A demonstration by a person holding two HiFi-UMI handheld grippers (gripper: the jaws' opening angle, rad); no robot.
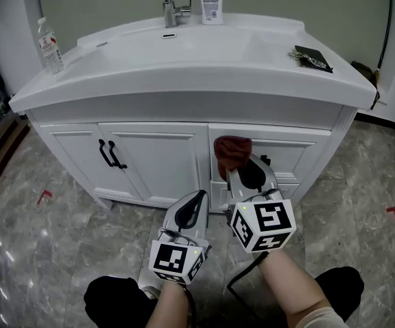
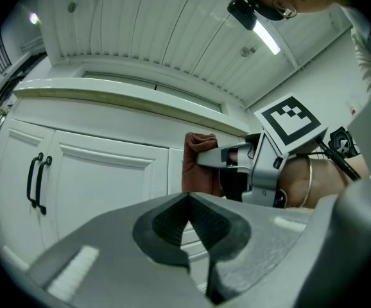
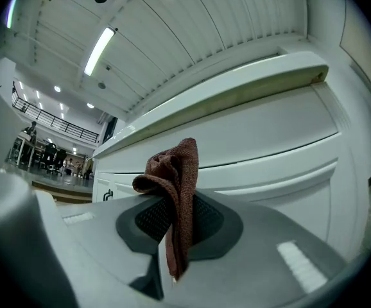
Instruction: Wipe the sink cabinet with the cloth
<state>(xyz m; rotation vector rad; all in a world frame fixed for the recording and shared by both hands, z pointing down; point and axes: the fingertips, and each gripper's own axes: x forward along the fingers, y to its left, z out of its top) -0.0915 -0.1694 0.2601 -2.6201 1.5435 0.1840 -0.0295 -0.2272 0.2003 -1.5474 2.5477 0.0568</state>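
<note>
A white sink cabinet (image 1: 156,157) stands in front of me under a white countertop (image 1: 204,70). My right gripper (image 1: 240,168) is shut on a reddish-brown cloth (image 1: 232,151), which bunches against the cabinet's right drawer front just below the countertop edge. In the right gripper view the cloth (image 3: 176,201) sticks up from between the closed jaws, with the cabinet (image 3: 262,146) close behind. My left gripper (image 1: 196,198) hangs lower, in front of the cabinet's lower middle, shut with nothing in it. The left gripper view shows its jaws closed and the cloth (image 2: 198,165) beyond them.
On the countertop stand a water bottle (image 1: 49,45) at the left, a faucet (image 1: 170,5) and a soap bottle (image 1: 212,2) at the back, and a dark small object (image 1: 312,57) at the right. Black handles (image 1: 111,154) sit on the left doors. Grey marbled floor (image 1: 40,238) lies around.
</note>
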